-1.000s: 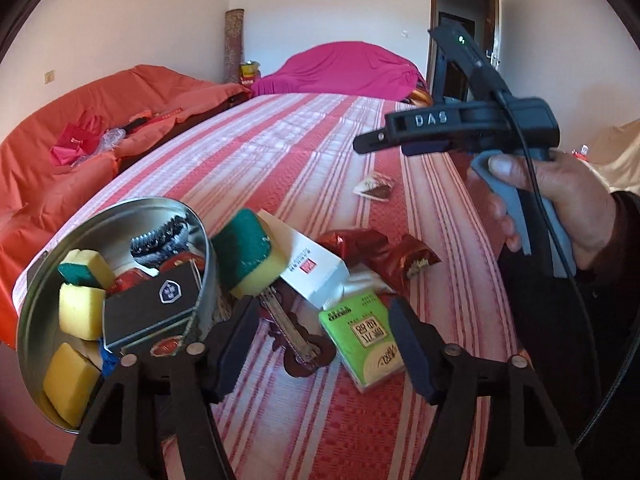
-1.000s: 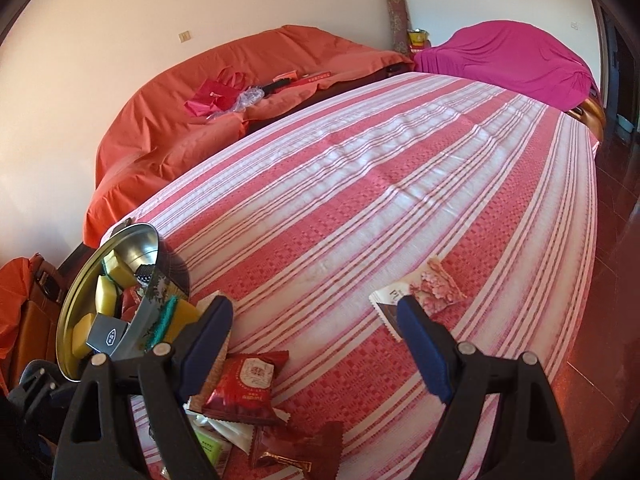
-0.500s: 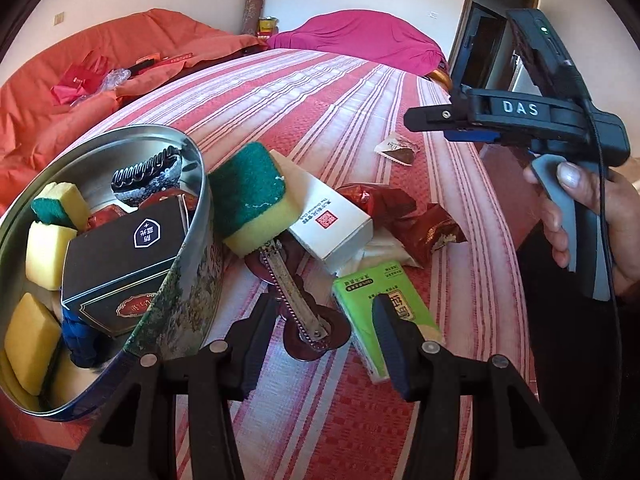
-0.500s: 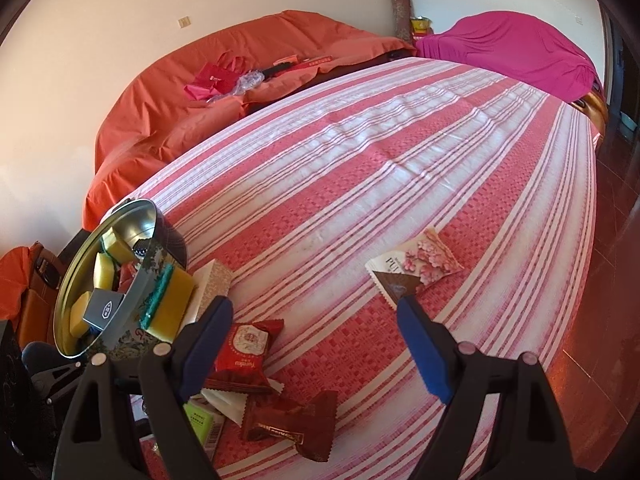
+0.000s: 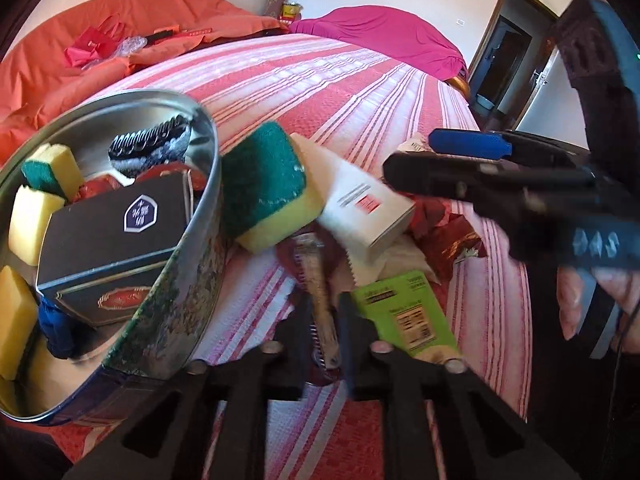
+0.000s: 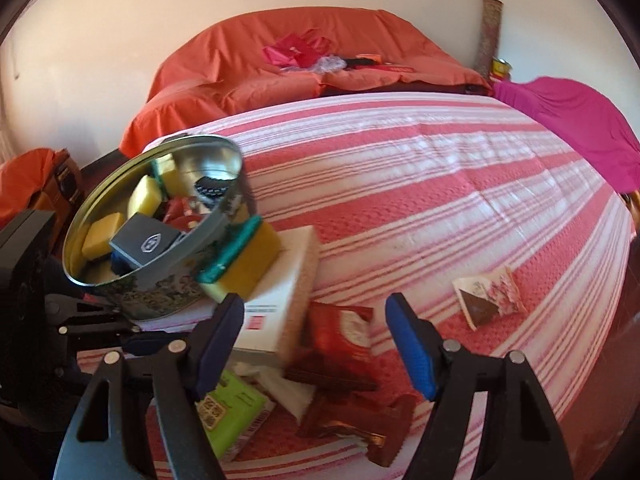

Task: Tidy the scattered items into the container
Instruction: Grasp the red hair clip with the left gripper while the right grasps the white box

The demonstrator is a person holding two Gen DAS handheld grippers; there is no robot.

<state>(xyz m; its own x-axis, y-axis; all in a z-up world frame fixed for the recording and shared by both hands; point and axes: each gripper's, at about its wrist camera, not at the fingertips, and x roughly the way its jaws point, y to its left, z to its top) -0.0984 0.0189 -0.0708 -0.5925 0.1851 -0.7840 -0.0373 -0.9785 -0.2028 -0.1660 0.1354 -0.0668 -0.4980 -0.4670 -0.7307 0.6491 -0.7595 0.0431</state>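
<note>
Covering your table, a red-and-white striped cloth (image 6: 420, 184) meets orange-draped furniture (image 6: 304, 68); your left gripper (image 5: 326, 320) pinches a slim tool (image 5: 318, 300), your right gripper's (image 6: 316, 340) jaws closing empty.

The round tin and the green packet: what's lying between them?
In the left wrist view, a long toothed clip lies between the tin and the green packet, pinched in the shut left gripper.
</note>
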